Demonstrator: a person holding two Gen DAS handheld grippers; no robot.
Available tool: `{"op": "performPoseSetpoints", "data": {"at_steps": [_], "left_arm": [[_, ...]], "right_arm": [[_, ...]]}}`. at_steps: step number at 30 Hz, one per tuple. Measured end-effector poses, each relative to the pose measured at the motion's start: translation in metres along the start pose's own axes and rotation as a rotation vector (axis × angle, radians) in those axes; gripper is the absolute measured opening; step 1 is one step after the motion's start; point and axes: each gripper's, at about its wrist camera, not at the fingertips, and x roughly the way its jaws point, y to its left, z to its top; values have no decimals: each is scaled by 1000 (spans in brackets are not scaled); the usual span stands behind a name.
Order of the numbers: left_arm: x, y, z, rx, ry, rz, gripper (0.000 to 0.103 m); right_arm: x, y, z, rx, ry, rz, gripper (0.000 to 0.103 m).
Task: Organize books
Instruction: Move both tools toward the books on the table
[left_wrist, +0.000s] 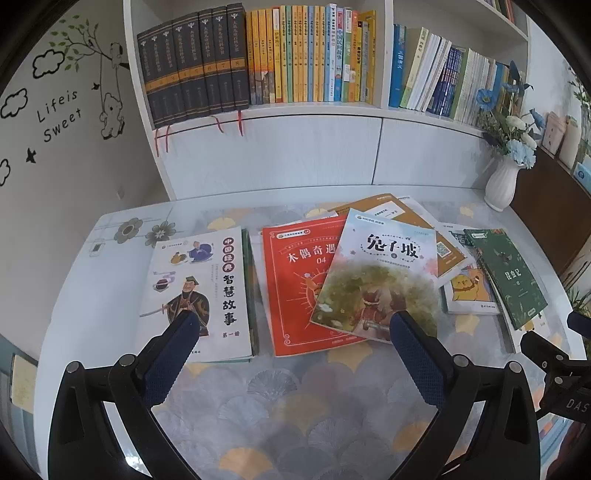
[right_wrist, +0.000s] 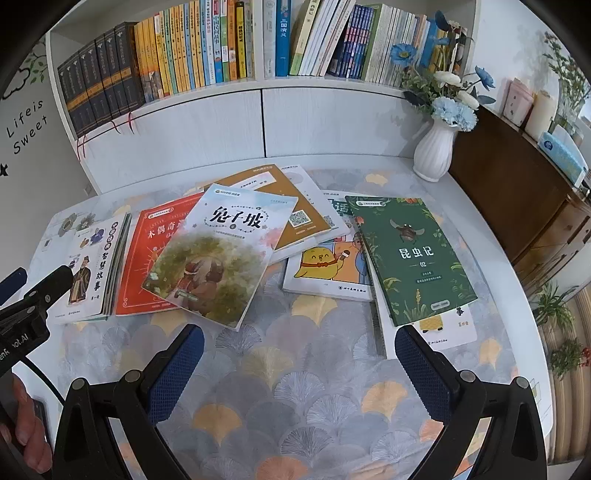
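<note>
My left hand-held gripper (left_wrist: 295, 328) and right hand-held gripper (right_wrist: 299, 345) both gape wide and empty at lower frame, above the surface (right_wrist: 295, 387). Mid-frame beyond them lie the loose books (right_wrist: 221, 251), overlapping; the bookshelf (left_wrist: 314, 107) fills the top.

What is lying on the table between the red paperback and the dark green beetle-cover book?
In the right wrist view, the pale rabbit-title book, overlapping the red paperback, then a mustard-brown book and a yellow-chick book, partly under the dark green book.
</note>
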Motion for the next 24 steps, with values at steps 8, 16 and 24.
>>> {"op": "performPoseSetpoints", "data": {"at_steps": [8, 16, 24], "left_arm": [[6, -3, -1, 18, 13, -3, 102], [14, -3, 0, 22, 25, -10, 102], [26, -3, 8, 46, 28, -16, 102]], "right_arm": [[6, -3, 0, 15, 16, 5, 103], [14, -3, 0, 15, 28, 8, 103], [29, -8, 7, 18, 44, -8, 103]]}}
